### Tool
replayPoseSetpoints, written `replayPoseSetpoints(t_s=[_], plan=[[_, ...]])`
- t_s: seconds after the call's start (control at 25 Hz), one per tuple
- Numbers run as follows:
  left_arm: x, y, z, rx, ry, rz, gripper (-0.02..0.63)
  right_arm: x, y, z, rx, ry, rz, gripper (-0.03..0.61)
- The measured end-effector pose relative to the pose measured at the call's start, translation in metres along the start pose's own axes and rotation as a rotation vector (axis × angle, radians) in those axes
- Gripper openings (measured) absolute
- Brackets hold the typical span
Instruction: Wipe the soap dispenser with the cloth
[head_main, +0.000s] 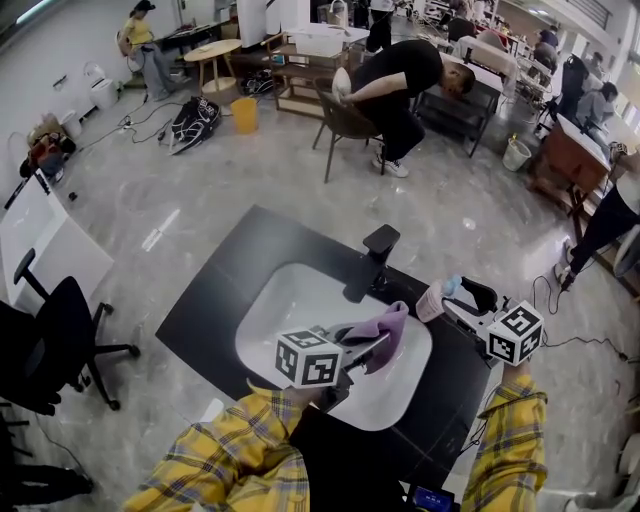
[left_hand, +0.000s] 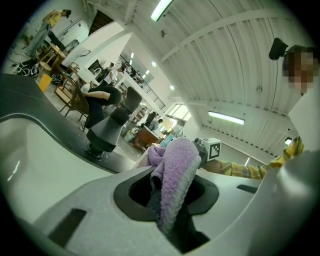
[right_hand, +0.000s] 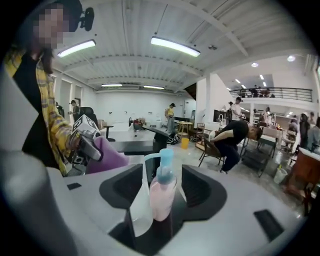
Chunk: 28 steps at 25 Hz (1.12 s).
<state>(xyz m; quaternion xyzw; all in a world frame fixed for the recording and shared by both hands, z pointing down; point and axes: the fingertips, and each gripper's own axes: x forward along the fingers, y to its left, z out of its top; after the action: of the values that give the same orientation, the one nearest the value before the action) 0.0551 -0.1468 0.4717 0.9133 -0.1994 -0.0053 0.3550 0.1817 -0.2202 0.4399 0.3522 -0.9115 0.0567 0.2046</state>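
Head view, lower centre: the left gripper (head_main: 370, 348) is clamped on a purple cloth (head_main: 388, 328) over the white sink (head_main: 290, 300) in the black desk (head_main: 230, 290). Right of the sink is the pink soap dispenser (head_main: 433, 300). Only the right gripper view shows the right gripper (right_hand: 161, 217) with its jaws wide apart around it.

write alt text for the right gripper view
A pink soap dispenser with a blue pump stands between the wide-apart jaws of the right gripper. At left, the left gripper holds a purple cloth beside a yellow plaid sleeve; behind is a large hall with people.
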Motion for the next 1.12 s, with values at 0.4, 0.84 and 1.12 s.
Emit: replayPoseSetpoints(t_s=[0.4, 0.84, 1.12], plan=[[0.014, 0.004, 0.005, -0.003, 0.018, 0.002, 0.086, 0.018, 0.0, -0.003, -0.081, 0.079, 0.194, 0.227], [0.033, 0.009, 0.01, 0.0, 0.013, 0.026, 0.086, 0.018, -0.008, 0.0, -0.053, 0.032, 0.242, 0.106], [0.044, 0.009, 0.016, -0.029, -0.024, 0.036, 0.086, 0.02, -0.008, -0.003, 0.014, -0.016, 0.06, 0.104]])
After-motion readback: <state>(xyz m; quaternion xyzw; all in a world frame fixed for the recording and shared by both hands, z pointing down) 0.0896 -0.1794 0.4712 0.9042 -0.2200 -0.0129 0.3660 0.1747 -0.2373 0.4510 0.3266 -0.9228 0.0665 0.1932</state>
